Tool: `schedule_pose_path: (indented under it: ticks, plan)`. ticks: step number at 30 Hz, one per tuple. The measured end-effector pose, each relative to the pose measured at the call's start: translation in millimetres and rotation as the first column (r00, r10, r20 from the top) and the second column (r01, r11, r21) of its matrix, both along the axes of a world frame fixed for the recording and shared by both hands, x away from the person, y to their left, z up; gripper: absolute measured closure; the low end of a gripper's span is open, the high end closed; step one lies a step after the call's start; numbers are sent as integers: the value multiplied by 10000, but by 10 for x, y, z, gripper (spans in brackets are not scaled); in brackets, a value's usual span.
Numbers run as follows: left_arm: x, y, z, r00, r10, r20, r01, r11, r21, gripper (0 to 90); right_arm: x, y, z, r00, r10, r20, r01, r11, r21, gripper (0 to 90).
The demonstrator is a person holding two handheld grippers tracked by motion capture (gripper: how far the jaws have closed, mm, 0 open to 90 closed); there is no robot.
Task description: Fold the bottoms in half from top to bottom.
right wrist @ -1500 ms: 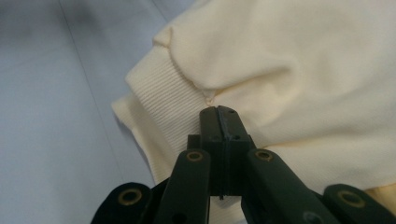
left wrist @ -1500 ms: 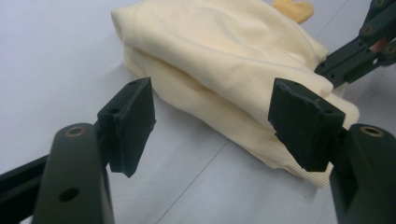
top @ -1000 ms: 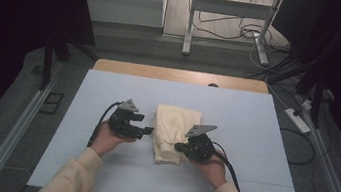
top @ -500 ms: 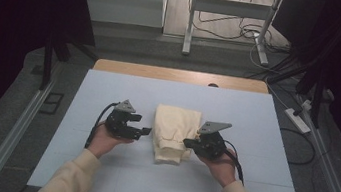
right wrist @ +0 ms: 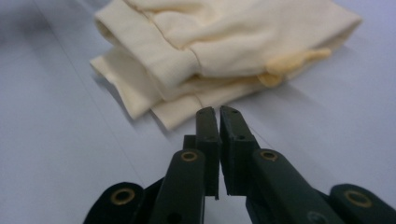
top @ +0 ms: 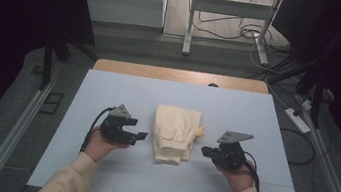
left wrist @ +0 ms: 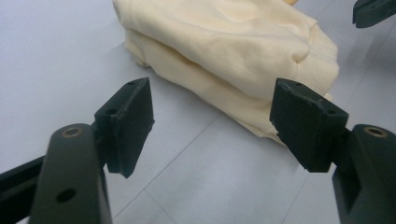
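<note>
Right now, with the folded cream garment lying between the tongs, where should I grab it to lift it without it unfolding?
Probably the stacked ribbed cuffs at the near end of the garment. The layers lie thick and aligned there, so one pinch could catch them all. Come in level from the left with the left tongs: its jaws stand open and already face that edge. The right tongs are barely parted.

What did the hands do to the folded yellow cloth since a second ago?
The right gripper let go of the folded cloth and pulled away to its right; its jaws have just started opening, with nothing between them. The left gripper stayed beside the cloth, jaws open and empty. The cloth stayed put.
</note>
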State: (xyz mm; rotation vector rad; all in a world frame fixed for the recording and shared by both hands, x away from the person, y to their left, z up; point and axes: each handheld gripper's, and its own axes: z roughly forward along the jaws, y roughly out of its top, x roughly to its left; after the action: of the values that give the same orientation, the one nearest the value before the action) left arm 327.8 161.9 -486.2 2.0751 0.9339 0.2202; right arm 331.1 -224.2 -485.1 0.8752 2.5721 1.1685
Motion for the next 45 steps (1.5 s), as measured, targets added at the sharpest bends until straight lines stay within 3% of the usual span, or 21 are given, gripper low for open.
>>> schedule_pose_path:
  ticks: [6, 11, 18, 24, 30, 45]
  plan:
    - [-80, 36, -40, 10000, -9, -54, 9, 10000, 33, 296, -83, -173, -17, 9988, -466, 168, 463, 9988, 179, 595]
    - [-153, 79, -52, 10000, 25, 1, -25, 10000, 41, 294, -161, -288, -36, 9964, -811, 254, 806, 9965, 199, 481]
    - [-266, 172, -84, 9999, 109, -17, -108, 9999, 128, 294, -228, -428, -80, 9948, -1014, 70, 1013, 9948, 88, 431]
    - [-351, 261, -124, 9997, 228, -109, -227, 9996, 163, 295, -282, -557, -96, 9921, -1239, 205, 1248, 9909, -496, 417]
    - [-410, 340, -157, 9993, 328, -206, -322, 9991, 258, 295, -327, -657, -93, 9899, -1407, 191, 1414, 9892, -386, 406]
    - [-455, 384, -177, 9992, 193, -356, -181, 9993, 321, 293, -308, -663, -71, 9903, -1340, 354, 1352, 9902, -338, 389]
